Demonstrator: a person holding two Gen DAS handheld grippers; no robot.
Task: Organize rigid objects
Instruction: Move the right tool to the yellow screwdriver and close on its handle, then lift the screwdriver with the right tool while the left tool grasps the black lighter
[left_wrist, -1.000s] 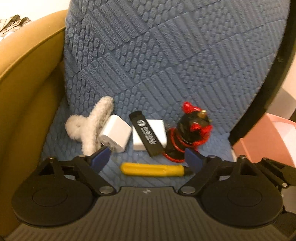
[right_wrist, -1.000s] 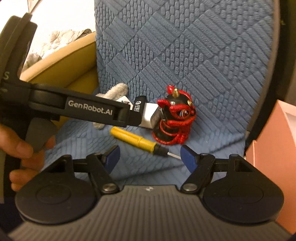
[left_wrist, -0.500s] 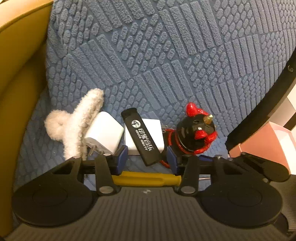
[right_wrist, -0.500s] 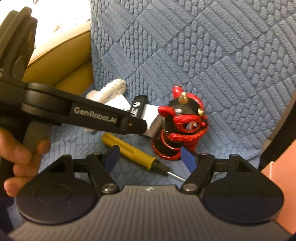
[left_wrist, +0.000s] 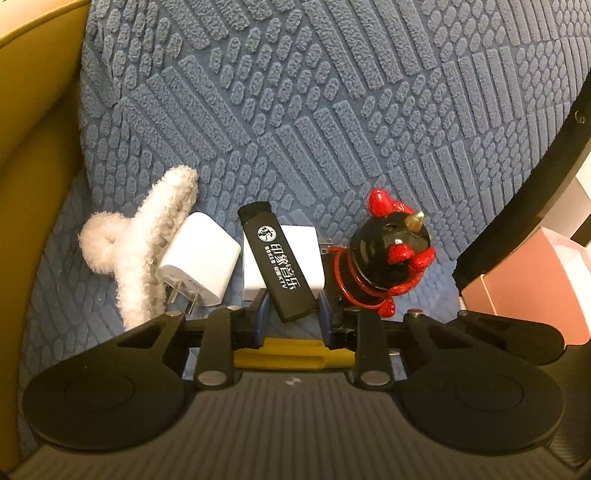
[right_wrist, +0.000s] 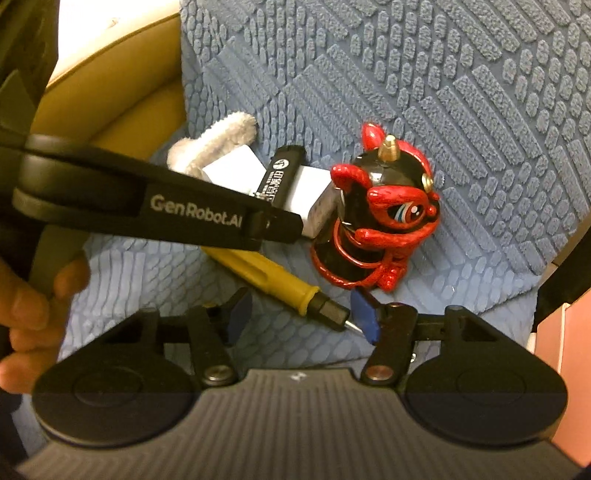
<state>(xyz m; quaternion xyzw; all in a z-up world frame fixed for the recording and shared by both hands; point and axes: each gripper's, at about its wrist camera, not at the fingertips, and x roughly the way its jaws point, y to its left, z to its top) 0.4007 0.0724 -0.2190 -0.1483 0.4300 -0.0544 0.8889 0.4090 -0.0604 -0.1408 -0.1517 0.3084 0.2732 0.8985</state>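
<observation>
Only the right wrist view shows the person's hand (right_wrist: 26, 314) on the left tool's arm and the yellow screwdriver's (right_wrist: 273, 280) metal tip; the left wrist view alone shows a white charger's (left_wrist: 199, 266) prongs. The left tool (left_wrist: 290, 317) is closing, its blue pads either side of the black lighter's (left_wrist: 279, 262) near end, contact unclear. The right tool (right_wrist: 299, 314) is closing, half open, screwdriver tip between its fingers, the red-and-black figurine (right_wrist: 376, 221) at one o'clock.

A blue textured cushion (left_wrist: 332, 110) rests in a mustard-yellow armchair (left_wrist: 33, 129) beside a pink box (left_wrist: 524, 291).
</observation>
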